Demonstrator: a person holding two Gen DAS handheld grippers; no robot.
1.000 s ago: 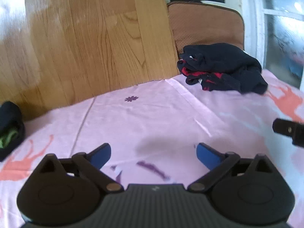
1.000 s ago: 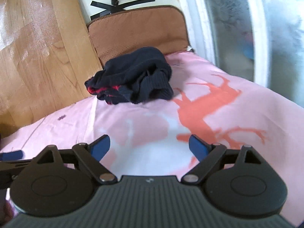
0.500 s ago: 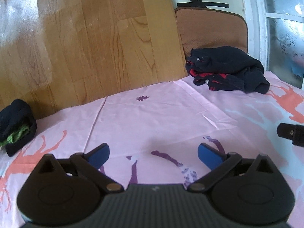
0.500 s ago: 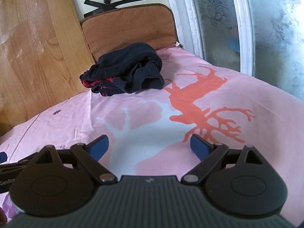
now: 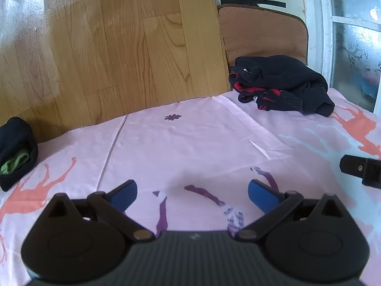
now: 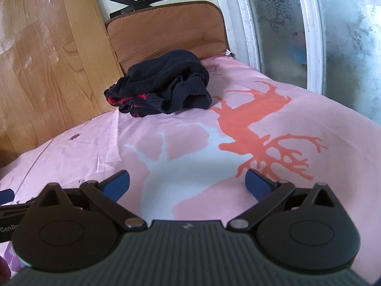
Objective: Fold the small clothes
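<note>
- Clearly, the thing to fold is the crumpled dark garment (image 5: 281, 85), navy knit with red patches, heaped on the pink bed sheet (image 5: 195, 143) at about one o'clock in the left wrist view and eleven o'clock in the right wrist view, just in front of the brown cushion (image 6: 166, 31).
- Being soft, light and limp, it should bunch and drape rather than hold shape; a pinch risks catching several layers at once.
- Its ribbed cuff or hem, lying at the heap's near right side, looks the firmest edge to take hold of.
- A second dark bundle (image 5: 15, 150) with a green trim lies at nine o'clock in the left view.
- The left gripper (image 5: 193, 191) stands wide open, holding nothing.
- The right gripper (image 6: 187, 182) is opening its jaws, nothing between them; both are well apart from the garment.
</note>
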